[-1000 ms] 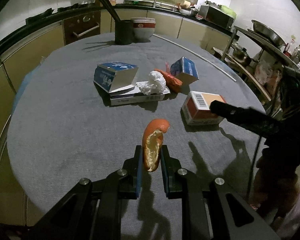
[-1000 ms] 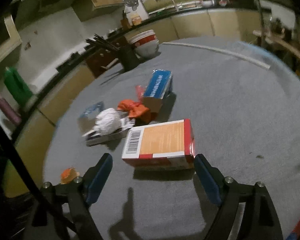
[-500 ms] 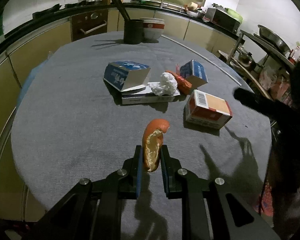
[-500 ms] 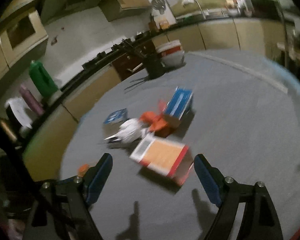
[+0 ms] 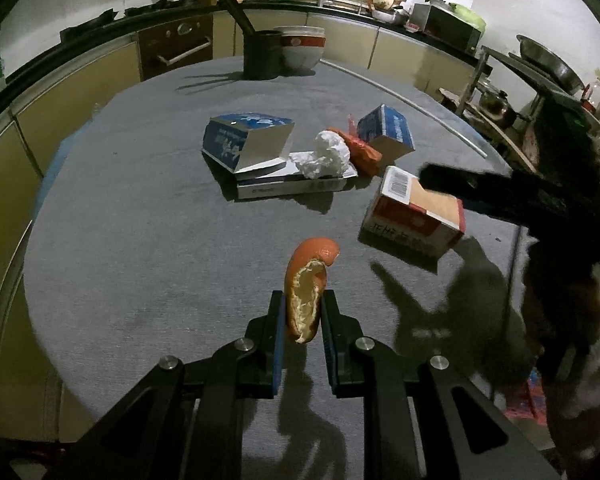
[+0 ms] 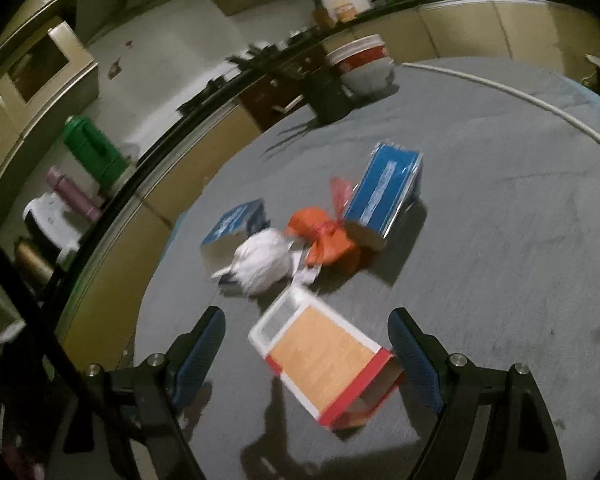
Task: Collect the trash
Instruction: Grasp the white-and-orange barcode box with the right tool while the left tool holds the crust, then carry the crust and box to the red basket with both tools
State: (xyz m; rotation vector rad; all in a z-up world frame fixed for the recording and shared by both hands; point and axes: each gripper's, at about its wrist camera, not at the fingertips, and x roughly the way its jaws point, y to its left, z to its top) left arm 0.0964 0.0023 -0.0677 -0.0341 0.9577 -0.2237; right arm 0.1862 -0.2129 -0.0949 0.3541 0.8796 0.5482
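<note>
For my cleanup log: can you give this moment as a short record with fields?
surface: round table with grey cloth
left gripper: shut on orange peel
right gripper: open, astride the red and orange box, pads not touching it
remaining trash: white crumpled tissue, two blue cartons, orange wrapper

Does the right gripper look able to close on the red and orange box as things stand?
Probably yes. The right gripper is open, its fingers either side of the box, which sits skewed between them, with nothing else in between.
</note>
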